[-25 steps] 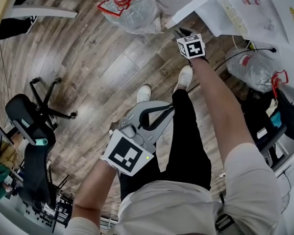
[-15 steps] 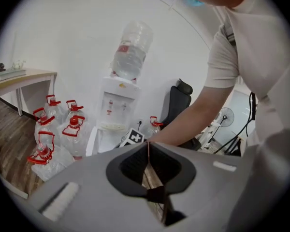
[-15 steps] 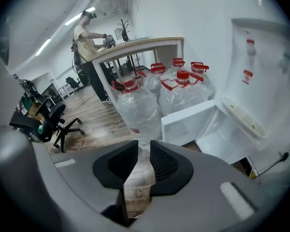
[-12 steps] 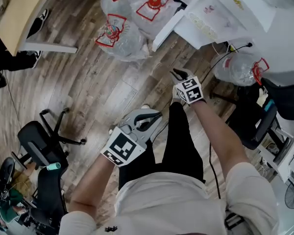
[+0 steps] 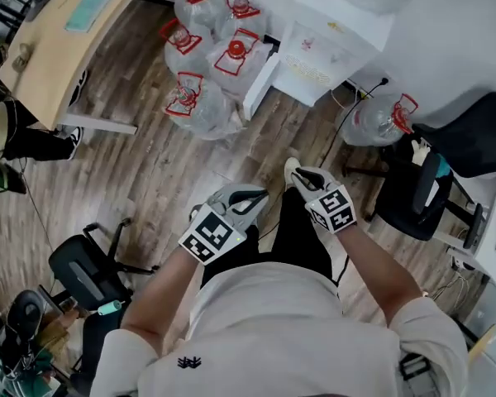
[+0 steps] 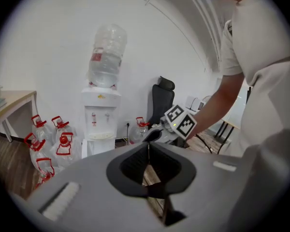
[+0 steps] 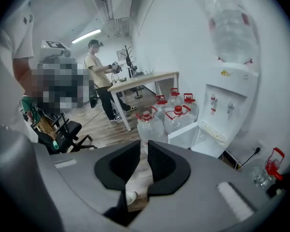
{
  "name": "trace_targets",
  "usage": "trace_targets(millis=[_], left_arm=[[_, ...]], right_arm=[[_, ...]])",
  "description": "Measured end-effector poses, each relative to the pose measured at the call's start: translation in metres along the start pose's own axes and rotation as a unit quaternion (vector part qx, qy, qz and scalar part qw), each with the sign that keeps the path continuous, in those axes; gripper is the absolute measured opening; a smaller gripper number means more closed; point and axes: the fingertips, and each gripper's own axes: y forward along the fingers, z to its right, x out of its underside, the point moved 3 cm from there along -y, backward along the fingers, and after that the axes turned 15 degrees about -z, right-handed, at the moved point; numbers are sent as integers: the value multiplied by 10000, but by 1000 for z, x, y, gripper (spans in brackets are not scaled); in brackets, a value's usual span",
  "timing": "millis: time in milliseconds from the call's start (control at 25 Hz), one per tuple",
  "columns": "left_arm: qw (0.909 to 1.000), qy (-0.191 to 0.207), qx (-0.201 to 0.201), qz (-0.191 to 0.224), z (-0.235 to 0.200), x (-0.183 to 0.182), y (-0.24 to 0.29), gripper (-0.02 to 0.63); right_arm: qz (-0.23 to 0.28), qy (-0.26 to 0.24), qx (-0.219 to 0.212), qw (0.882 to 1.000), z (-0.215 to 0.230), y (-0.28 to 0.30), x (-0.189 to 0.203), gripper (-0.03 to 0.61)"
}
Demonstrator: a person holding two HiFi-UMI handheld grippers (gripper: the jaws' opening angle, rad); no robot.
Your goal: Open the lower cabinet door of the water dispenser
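Right hand-held gripper (image 5: 300, 176) near waist, jaws closing on nothing, left hand-held gripper (image 5: 256, 194) shut, empty, both tilted down

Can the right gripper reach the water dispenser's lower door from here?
Probably not yet: the right gripper, jaws closing on nothing, is near the person's body, with floor between it and the lower door. Nothing blocks the way.
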Motion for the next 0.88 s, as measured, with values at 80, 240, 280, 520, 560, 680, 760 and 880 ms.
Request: trace_targets(millis=[80,240,280,520,560,680,760,880], left_arm=[[9999,118,18,-6,8,-9,-9,58],[9996,258,90,-28,24,-16,-28,58],[9996,270,101,-18,27,-16,-31,58],[9995,275,124,34,47,-24,-48,58],[9995,304,115,64,50,-27,-51,58],[9993,356,82,122,56,-32,-60,58],[9993,342,70,151,61,-33,-63,58],[9994,301,60,183,64,-30,-69,58]], right_arm=[[200,25,83,9998,-11,-33,-7,48],[587,38,351,9977,-31,-93,-19,43],[663,63,394,9970,-34,-106,-21,43],[958,33,587,9937,-65,-169,-21,40],[1023,34,630,9927,-69,-178,-21,38],[1246,114,683,9898,-79,-199,-20,31],[1336,162,710,9884,-84,-209,-19,25],[1417,162,771,9868,-91,-218,-19,25]])
